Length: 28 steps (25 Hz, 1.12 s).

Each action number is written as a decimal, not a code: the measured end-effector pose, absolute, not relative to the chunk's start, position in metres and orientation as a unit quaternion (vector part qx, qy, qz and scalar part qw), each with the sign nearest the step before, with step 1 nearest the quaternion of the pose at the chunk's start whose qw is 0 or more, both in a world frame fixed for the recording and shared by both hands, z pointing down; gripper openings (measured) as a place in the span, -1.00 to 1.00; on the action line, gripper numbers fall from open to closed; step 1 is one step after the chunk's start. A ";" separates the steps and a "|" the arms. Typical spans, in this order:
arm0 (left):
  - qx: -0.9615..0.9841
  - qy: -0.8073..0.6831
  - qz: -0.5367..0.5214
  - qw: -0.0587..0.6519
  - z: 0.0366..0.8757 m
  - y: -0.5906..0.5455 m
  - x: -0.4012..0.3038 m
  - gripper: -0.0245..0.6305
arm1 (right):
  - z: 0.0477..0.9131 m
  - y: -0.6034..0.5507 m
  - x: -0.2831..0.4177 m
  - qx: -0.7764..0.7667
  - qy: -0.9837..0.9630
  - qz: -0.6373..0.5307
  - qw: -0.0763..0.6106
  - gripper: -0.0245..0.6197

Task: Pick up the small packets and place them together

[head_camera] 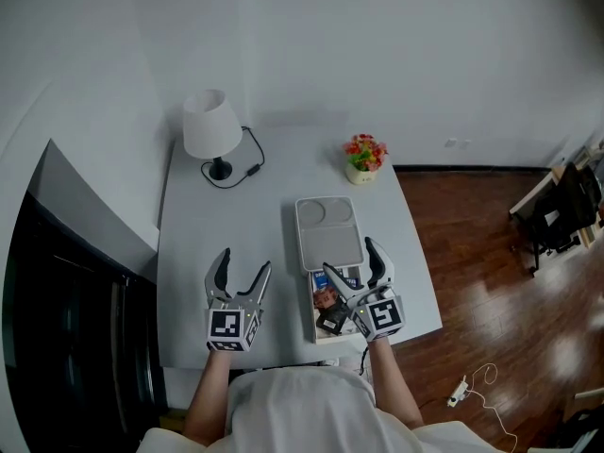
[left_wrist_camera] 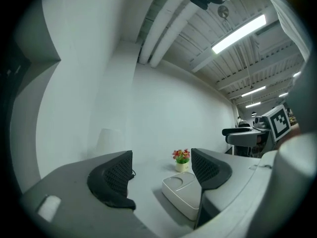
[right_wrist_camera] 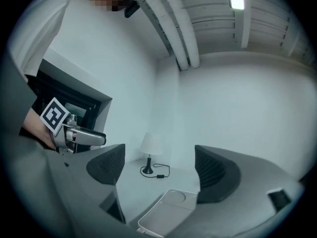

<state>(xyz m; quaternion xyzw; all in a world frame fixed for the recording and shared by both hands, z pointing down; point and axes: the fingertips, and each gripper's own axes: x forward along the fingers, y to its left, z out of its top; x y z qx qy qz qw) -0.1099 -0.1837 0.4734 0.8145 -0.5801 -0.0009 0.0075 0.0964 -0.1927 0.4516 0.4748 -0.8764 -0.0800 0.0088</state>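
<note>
A white lamp (head_camera: 211,125) and a small flower pot (head_camera: 363,161) stand well apart on the grey table (head_camera: 203,243).

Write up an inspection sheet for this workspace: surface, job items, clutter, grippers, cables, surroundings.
Surface: light grey table, left half bare.
Job's things: small packets in a shallow box at the near edge, partly hidden by the right gripper, so the count is unclear. The grey compartment tray just behind them looks empty.
Clutter: white-shade lamp at the far left, potted flowers at the far right.
Grippers: left gripper over bare table, jaws apart, nothing between. Right gripper over the packets, jaws apart, nothing between.
Cables: lamp cord looped on the table. Power strip with a cord on the floor.
Surroundings: wooden floor, white wall, dark cabinet on the left.
</note>
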 end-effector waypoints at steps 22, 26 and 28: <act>0.844 -0.536 -0.022 0.003 0.462 -0.186 -0.087 0.01 | 0.461 -0.180 0.106 0.481 -0.875 -0.059 0.003 0.46; 0.838 -0.545 -0.036 0.001 0.458 -0.187 -0.087 0.00 | 0.463 -0.178 0.111 0.486 -0.873 -0.053 0.001 0.46; 0.838 -0.545 -0.022 -0.003 0.461 -0.188 -0.085 -0.03 | 0.465 -0.176 0.114 0.487 -0.872 -0.051 0.001 0.46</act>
